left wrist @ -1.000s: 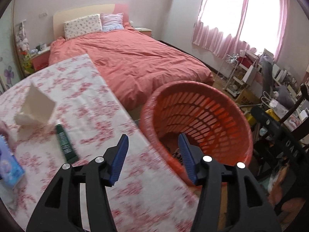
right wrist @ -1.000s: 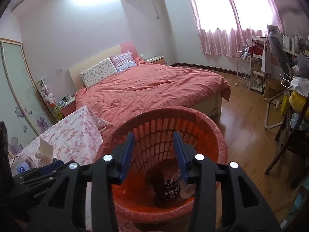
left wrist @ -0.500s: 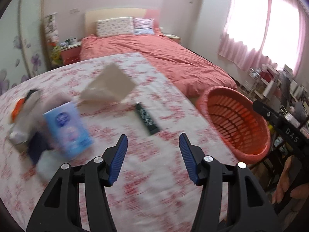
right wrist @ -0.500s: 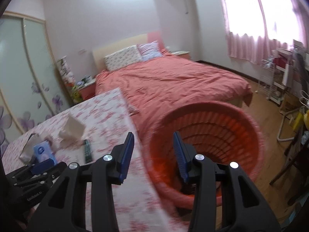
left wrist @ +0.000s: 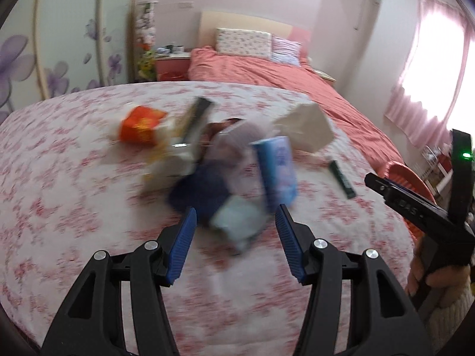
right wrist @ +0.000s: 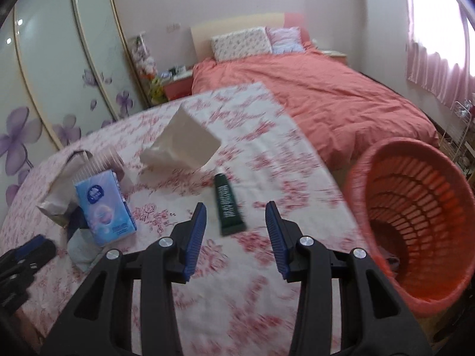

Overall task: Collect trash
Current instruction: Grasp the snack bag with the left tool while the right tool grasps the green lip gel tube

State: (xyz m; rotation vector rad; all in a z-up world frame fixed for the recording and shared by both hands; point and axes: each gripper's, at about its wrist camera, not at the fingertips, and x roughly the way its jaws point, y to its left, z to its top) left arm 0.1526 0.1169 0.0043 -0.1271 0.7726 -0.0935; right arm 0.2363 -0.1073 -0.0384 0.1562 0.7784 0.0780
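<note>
Just ahead of my right gripper [right wrist: 236,218], a dark green tube [right wrist: 228,204] lies flat on the floral tablecloth [right wrist: 267,154], its long axis running away from me, roughly in line with my fingers. Both pairs of jaws stand partly open, holding nothing. My left gripper [left wrist: 236,222] faces a blurred pile with a blue tissue pack [left wrist: 277,169]; from there the tube sits off right. The orange basket [right wrist: 415,207] waits right of the table.
</note>
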